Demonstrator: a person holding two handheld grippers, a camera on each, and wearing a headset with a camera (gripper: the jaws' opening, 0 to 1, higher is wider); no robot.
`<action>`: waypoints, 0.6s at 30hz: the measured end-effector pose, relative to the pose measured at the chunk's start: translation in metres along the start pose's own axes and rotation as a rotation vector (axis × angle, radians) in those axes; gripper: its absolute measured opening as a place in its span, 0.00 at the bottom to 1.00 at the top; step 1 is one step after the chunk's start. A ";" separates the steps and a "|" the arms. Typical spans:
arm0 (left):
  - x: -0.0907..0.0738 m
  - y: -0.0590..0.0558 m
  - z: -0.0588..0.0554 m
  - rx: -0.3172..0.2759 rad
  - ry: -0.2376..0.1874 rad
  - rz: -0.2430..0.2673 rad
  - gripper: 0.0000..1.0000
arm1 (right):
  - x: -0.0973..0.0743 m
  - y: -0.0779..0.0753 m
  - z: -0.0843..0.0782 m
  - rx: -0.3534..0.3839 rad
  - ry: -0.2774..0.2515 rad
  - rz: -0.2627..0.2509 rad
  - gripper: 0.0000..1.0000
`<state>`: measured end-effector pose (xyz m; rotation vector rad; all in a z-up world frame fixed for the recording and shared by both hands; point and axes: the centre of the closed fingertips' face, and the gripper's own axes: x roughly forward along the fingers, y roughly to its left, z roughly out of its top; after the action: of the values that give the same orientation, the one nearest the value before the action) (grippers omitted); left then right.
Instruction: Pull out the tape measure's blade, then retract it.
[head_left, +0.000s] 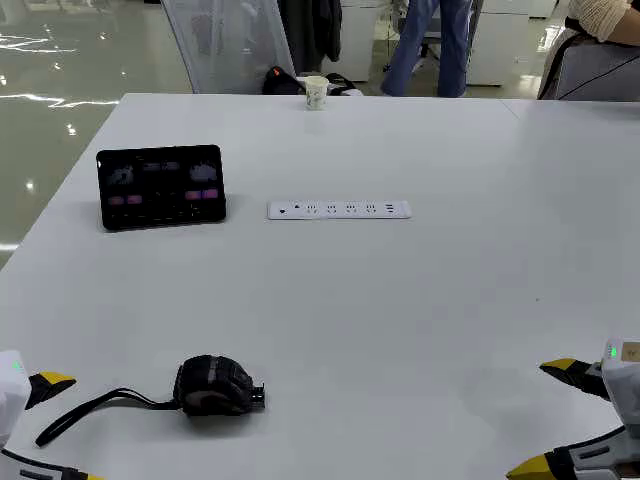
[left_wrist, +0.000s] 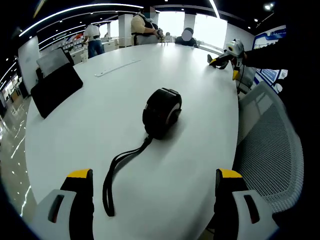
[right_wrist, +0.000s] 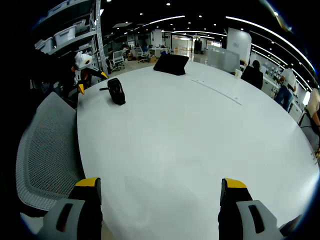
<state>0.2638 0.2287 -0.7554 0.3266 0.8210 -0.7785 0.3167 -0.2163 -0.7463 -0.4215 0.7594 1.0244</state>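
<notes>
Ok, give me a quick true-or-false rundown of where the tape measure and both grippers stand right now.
1. The tape measure lies on the table, touched by neither gripper. True.
2. Its blade is pulled out across the table. False: the blade is in; only the black strap trails from the case.
3. The left gripper is shut on the strap. False: it is open, its jaws wide apart, and holds nothing.
4. The right gripper is open and empty. True.
5. A paper cup stands right beside the tape measure. False: the paper cup stands at the table's far edge.
</notes>
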 end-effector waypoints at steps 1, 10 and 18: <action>0.000 0.001 0.003 -0.003 -0.001 -0.001 0.99 | 0.001 0.000 0.001 -0.005 -0.002 0.002 0.99; 0.001 0.007 0.011 0.001 -0.008 -0.002 0.99 | 0.009 0.003 0.005 -0.012 -0.005 0.020 0.99; 0.000 0.007 0.014 0.007 -0.009 -0.002 0.99 | 0.010 0.004 0.009 -0.024 -0.004 0.024 0.99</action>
<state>0.2771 0.2258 -0.7466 0.3284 0.8104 -0.7844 0.3195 -0.2025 -0.7474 -0.4321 0.7506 1.0573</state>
